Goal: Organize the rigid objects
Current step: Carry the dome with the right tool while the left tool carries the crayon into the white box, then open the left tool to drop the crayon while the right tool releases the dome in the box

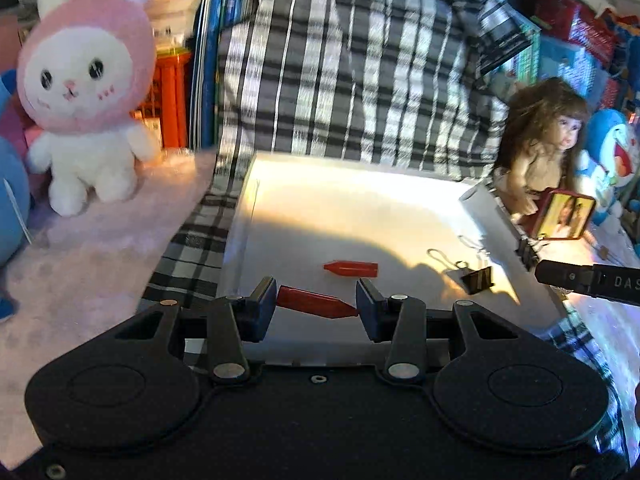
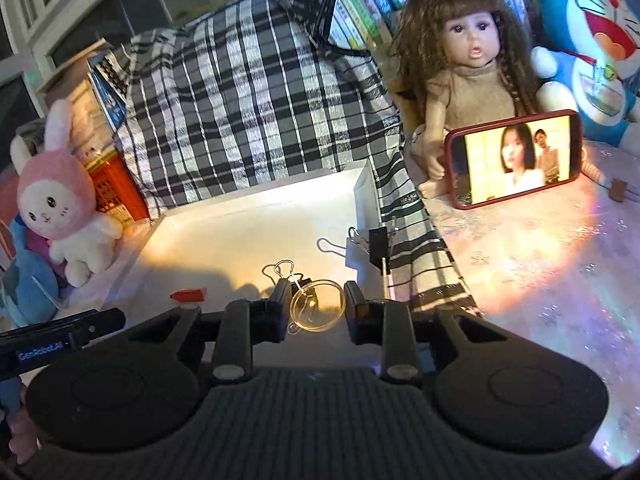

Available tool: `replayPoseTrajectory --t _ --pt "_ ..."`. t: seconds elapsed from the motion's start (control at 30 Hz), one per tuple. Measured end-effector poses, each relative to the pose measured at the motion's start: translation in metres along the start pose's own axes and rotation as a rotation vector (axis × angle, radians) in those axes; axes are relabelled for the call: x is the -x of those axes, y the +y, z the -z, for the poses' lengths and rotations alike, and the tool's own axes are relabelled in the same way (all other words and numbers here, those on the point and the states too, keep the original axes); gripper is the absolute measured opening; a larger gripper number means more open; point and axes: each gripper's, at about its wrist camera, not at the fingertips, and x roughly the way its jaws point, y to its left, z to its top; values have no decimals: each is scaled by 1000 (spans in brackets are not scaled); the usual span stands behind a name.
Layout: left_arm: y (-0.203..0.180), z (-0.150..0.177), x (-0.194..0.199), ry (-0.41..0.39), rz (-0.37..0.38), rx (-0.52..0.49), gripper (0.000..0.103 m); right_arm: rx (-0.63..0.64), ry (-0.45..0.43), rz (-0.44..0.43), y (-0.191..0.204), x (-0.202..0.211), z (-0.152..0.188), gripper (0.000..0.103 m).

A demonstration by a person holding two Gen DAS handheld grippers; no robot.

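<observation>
The left gripper held a red cap between its jaws, long axis crosswise, tip rightward, above the white tray. A second red cap lay just beyond. The right gripper stood released around a clear ring.

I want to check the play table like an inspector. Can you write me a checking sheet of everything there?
Surface: white tray, checked cloth behind.
Job's things: two red caps, binder clips, clear ring.
Clutter: nothing seen.
Grippers: left gripper around a red cap; right gripper around the ring; contact unclear.
Cables: nothing seen.
Surroundings: bunny, doll, phone, blue toy, books.
</observation>
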Motion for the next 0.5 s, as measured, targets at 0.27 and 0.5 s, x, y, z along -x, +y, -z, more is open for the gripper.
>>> replayPoseTrajectory --t 0.27,0.5 --pt "-11 5 -38 60 -18 -30 42 48 74 3 18 -32 6 33" --pt "-22 2 -58 63 -26 -60 42 75 94 27 26 -51 5 33"
